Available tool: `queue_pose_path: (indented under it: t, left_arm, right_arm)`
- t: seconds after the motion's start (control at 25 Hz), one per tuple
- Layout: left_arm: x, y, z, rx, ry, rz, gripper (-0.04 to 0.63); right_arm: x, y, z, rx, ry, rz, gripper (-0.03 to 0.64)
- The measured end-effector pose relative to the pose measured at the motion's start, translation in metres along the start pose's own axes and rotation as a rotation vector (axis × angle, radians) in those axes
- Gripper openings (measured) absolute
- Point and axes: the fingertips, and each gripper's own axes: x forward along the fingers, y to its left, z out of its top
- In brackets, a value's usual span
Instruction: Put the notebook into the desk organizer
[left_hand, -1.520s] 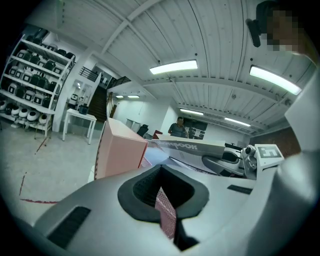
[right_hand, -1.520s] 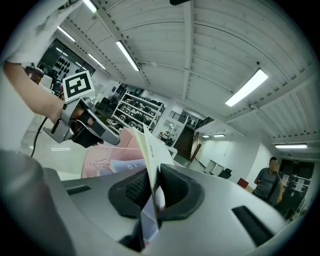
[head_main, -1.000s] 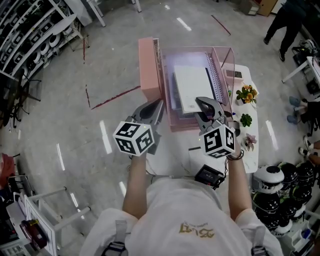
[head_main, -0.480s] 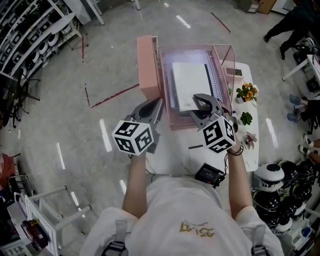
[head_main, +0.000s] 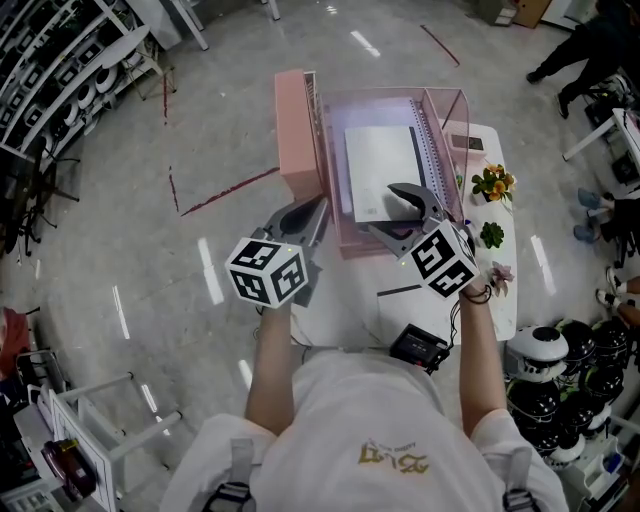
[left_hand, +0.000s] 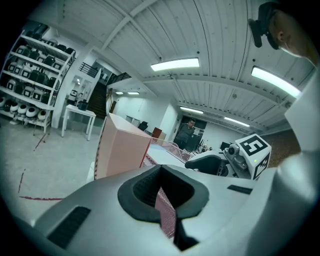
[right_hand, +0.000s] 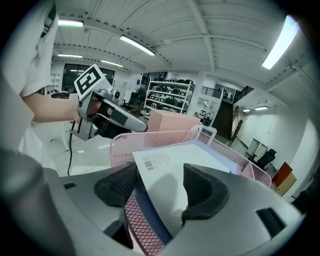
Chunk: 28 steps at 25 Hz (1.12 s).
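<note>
notebook (right_hand: 186, 154) in desk organizer (right_hand: 125, 143) | barcode (right_hand: 150, 161) clear only in right gripper view

Long white ceiling strip lamps (left_hand: 175, 64) are glowing under a white ribbed ceiling (left_hand: 150, 30) and reflecting off the glossy grey floor (head_main: 130, 200). A white metal shelving rack (head_main: 60, 60) is standing along the floor's edge, and a red tape line (head_main: 225, 192) is crossing the floor.

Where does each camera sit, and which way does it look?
Head view: on the person's head, steeply down at the pink wire-mesh desk organizer; shows forearms, left hand-held gripper, right hand-held gripper.
Left gripper view: on that gripper, looking along jaws shut on the organizer's mesh.
Right gripper view: on that gripper; jaws, just opening, flank the white spiral notebook.
Both gripper views share the organizer.
</note>
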Motion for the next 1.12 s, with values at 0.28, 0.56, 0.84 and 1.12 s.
queue_pose_path:
  t: [0.28, 0.56, 0.84, 1.12]
  left_arm:
    - [-0.006, -0.005, 0.004, 0.005, -0.014, -0.016, 0.015]
    - [-0.014, -0.009, 0.004, 0.022, -0.025, 0.005, 0.015]
    - [-0.026, -0.021, 0.0, 0.06, -0.029, 0.031, 0.014]
    - [-0.041, -0.041, -0.006, 0.086, -0.051, 0.027, 0.015]
  right_arm:
    - [-0.009, 0.002, 0.01, 0.055, -0.066, -0.003, 0.304]
    - [-0.027, -0.001, 0.007, 0.272, -0.182, -0.055, 0.258]
    - [-0.068, -0.009, 0.008, 0.649, -0.413, -0.118, 0.129]
    - [-0.105, -0.002, -0.002, 0.687, -0.475, -0.279, 0.011]
